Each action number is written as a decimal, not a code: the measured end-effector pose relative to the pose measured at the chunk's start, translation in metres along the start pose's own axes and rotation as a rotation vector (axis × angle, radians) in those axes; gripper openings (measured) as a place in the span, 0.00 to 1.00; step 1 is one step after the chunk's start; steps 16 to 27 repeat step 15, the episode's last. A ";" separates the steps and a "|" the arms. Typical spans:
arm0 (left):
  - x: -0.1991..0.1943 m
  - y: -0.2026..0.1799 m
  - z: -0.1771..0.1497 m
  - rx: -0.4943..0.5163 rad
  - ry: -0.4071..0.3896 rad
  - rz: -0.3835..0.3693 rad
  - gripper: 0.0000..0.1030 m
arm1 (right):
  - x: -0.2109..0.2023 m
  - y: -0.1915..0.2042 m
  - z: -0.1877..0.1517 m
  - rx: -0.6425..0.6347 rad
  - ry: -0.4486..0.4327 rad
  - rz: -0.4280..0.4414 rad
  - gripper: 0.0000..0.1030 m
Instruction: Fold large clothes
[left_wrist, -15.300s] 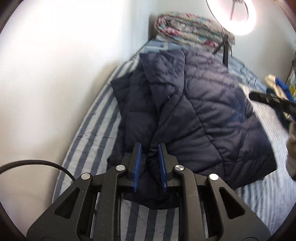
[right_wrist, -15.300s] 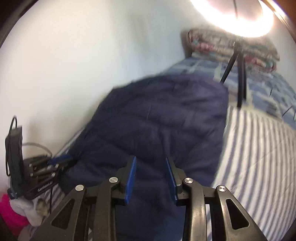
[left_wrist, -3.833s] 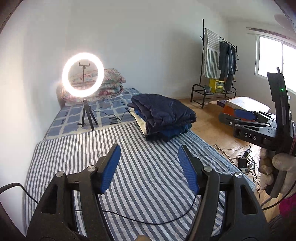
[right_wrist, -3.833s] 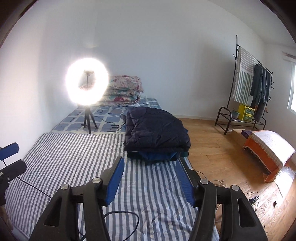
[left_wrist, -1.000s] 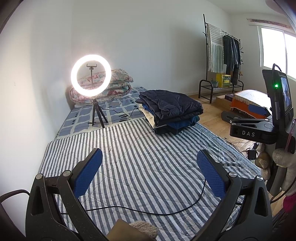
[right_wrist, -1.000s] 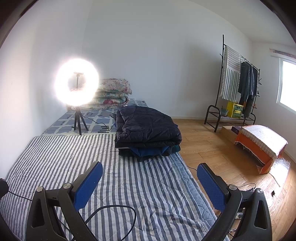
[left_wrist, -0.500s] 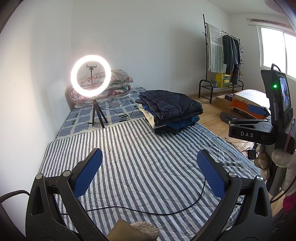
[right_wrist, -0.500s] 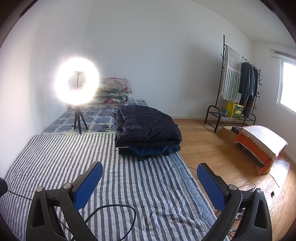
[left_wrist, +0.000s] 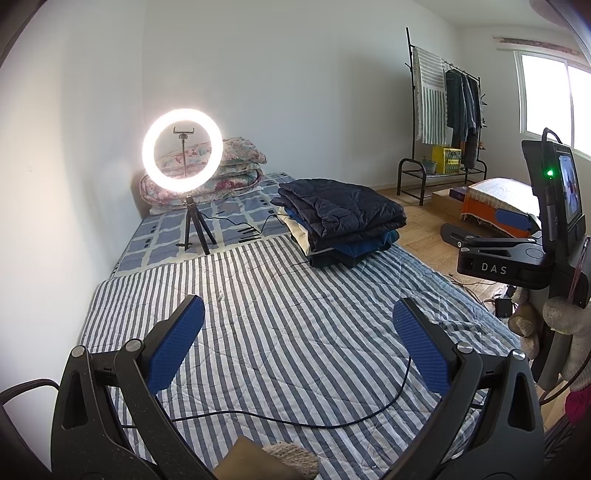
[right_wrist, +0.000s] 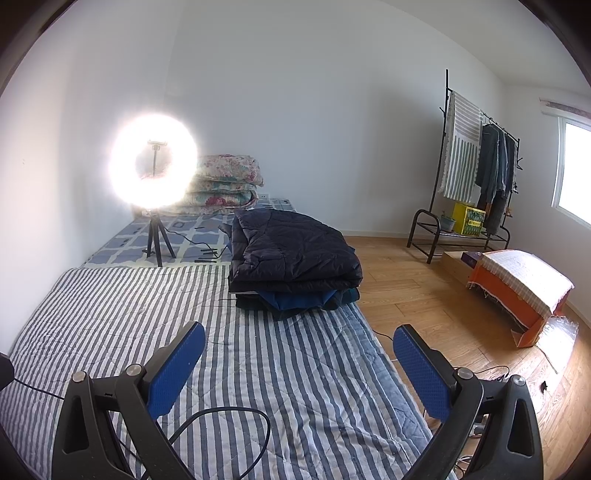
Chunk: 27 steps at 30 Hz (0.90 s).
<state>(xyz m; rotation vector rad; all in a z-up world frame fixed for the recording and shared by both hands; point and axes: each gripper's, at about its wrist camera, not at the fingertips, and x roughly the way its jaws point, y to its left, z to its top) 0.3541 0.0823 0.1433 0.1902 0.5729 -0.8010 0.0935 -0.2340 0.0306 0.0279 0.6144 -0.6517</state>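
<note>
A folded dark navy quilted jacket (left_wrist: 340, 206) (right_wrist: 291, 247) lies on top of a stack of folded clothes at the far right edge of the striped mattress (left_wrist: 280, 317) (right_wrist: 110, 306). My left gripper (left_wrist: 295, 339) is open and empty, held above the near end of the mattress, well short of the stack. My right gripper (right_wrist: 299, 362) is also open and empty, over the mattress's right side. The right gripper's body with its screen (left_wrist: 554, 206) shows at the right of the left wrist view, held by a gloved hand (left_wrist: 569, 332).
A lit ring light on a tripod (left_wrist: 183, 155) (right_wrist: 153, 162) stands behind the striped mattress. Folded floral quilts (left_wrist: 236, 158) lie at the wall. A black cable (left_wrist: 295, 417) crosses the near mattress. A clothes rack (right_wrist: 476, 177) and an orange covered box (right_wrist: 517, 291) stand on the wooden floor.
Over the last second almost nothing has moved. Earlier the navy jacket lay spread under both grippers; now it is folded on the stack and both grippers are back and wide open.
</note>
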 end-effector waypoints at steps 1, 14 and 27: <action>0.000 0.000 0.000 0.000 0.000 -0.001 1.00 | 0.000 0.000 0.000 0.000 0.000 0.000 1.00; -0.002 0.000 0.000 0.012 -0.014 0.015 1.00 | 0.001 -0.002 0.000 -0.001 0.000 -0.001 1.00; -0.001 0.001 0.000 0.007 -0.012 0.016 1.00 | 0.001 -0.003 -0.001 0.000 0.000 0.000 1.00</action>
